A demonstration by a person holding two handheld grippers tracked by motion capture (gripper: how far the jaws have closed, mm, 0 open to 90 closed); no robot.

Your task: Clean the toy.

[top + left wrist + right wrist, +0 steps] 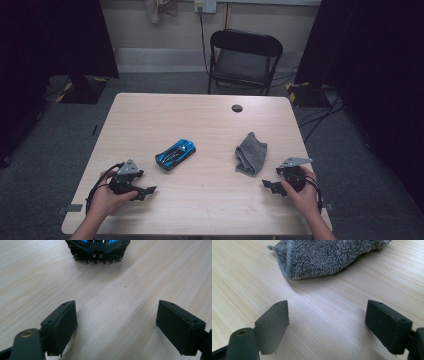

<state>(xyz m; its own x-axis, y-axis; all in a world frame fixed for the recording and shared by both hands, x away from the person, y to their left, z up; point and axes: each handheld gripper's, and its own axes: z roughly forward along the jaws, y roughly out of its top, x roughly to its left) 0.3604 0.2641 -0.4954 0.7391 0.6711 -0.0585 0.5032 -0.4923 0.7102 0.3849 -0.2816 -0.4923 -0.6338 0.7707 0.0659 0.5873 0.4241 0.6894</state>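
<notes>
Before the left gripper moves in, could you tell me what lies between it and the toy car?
Just bare table; the left gripper view shows nothing between the open left gripper and the toy car.

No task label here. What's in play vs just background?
Likely in play, each faced by an open gripper:
- blue toy car, ahead of the left gripper
- grey cloth, ahead of the right gripper

Background:
- folding chair behind the table
- floor cables

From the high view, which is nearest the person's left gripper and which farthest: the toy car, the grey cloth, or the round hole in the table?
Measured from the left gripper:
1. Toy car, just ahead of it, left of centre.
2. Grey cloth, across on the right half.
3. Round hole, near the table's far edge.
</notes>
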